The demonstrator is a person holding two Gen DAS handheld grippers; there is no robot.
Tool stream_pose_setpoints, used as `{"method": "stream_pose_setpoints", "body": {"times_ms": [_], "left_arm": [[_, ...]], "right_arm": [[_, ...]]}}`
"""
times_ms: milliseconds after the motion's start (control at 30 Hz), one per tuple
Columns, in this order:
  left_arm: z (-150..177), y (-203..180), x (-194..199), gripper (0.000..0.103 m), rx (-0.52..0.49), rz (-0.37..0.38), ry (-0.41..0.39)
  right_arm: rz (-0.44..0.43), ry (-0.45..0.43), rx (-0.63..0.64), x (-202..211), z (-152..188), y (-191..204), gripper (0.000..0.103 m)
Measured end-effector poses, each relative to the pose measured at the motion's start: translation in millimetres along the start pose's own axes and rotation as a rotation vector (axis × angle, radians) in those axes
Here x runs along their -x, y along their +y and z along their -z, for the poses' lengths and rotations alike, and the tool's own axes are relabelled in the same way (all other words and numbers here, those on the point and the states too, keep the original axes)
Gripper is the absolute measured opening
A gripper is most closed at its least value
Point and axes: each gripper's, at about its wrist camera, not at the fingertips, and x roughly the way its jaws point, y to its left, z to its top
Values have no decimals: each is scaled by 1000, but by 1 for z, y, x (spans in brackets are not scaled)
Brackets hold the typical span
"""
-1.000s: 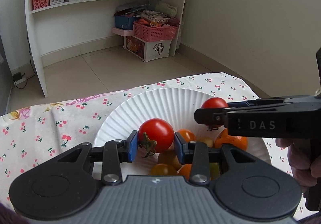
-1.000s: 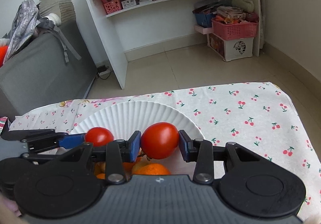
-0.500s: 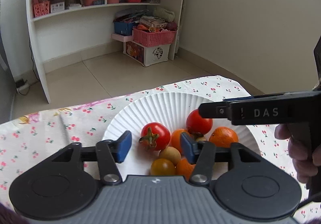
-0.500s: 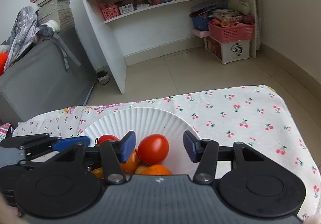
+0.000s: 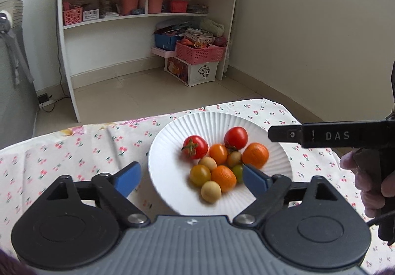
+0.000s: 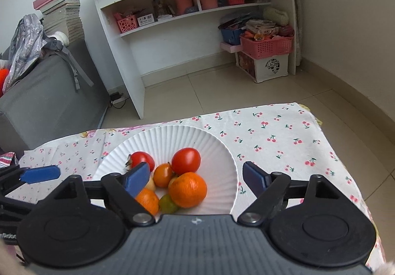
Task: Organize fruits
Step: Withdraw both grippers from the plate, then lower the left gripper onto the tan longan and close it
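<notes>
Left claw [image 5: 191,177]: spread wide, nothing gripped, above near rim of plate [image 5: 170,191]. Right claw [image 6: 195,176]: likewise wide apart and empty, over plate's right half. Fruits clustered in plate on table [image 5: 49,151]: two tomatoes [image 5: 195,146] at the far side, oranges [image 5: 255,155] and small yellow ones nearer.

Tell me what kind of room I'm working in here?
Most likely a lived-in home room, not a lab or kitchen: a white built-in shelf unit holding cups and small baskets, a grey sofa draped with clothes, and a cherry-print tablecloth under the white paper plate.
</notes>
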Motion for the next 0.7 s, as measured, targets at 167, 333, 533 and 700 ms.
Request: {"method": "stream_pose_setpoints", "body": {"times_ms": [167, 333, 533, 700], "left_arm": [[9, -1, 23, 91, 15, -12, 14], [20, 0, 42, 93, 28, 4, 36], [36, 5, 61, 93, 59, -19, 66], [51, 8, 71, 93, 68, -52, 88]], "right_arm": [[-3, -10, 3, 19, 6, 9, 88], [3, -18, 6, 34, 12, 17, 92], [-7, -19, -14, 46, 23, 26, 94], [-29, -10, 15, 52, 36, 35, 97]]}}
